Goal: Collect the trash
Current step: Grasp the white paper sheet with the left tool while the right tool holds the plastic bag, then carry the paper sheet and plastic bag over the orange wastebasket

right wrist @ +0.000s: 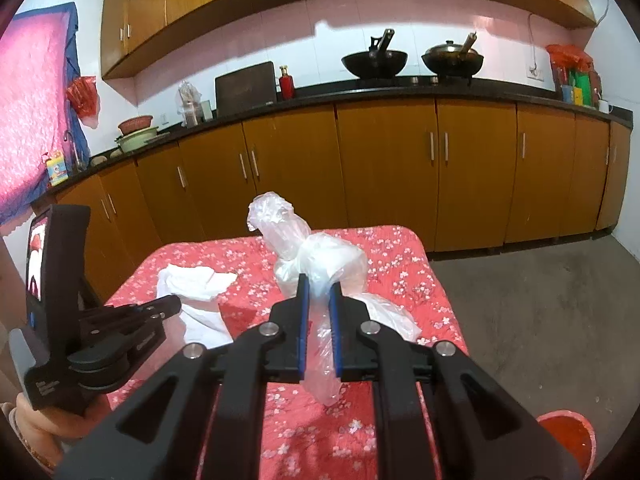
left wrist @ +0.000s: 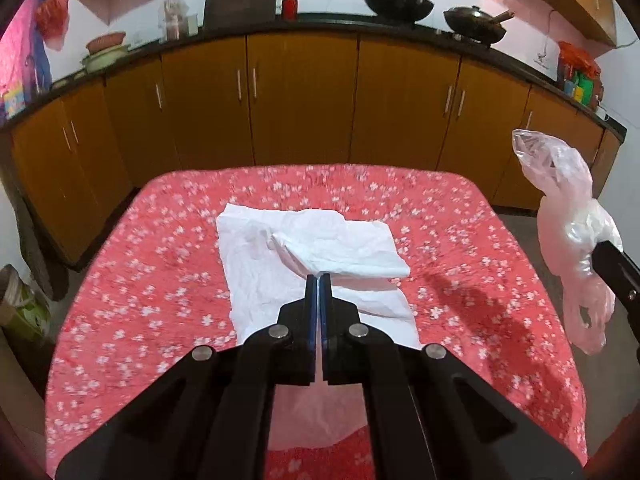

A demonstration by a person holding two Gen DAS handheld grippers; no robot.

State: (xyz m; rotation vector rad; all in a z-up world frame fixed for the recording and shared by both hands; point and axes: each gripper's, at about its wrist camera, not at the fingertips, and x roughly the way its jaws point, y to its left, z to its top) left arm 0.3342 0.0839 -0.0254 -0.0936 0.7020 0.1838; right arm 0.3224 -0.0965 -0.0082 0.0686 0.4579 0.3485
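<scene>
A crumpled white tissue (left wrist: 316,256) lies on the red flowered table (left wrist: 160,300). My left gripper (left wrist: 319,278) is shut on the tissue's near fold and lifts part of it. The tissue also shows in the right wrist view (right wrist: 196,280), with the left gripper (right wrist: 172,304) at its edge. My right gripper (right wrist: 319,280) is shut on a clear plastic bag (right wrist: 316,256) and holds it above the table's right side. The bag also shows at the right edge of the left wrist view (left wrist: 568,232).
Brown kitchen cabinets (left wrist: 300,100) run behind the table under a dark counter with two woks (right wrist: 412,60) and a red bottle (right wrist: 286,82). An orange bin (right wrist: 568,440) stands on the floor at the lower right. A green bag (left wrist: 24,312) sits left of the table.
</scene>
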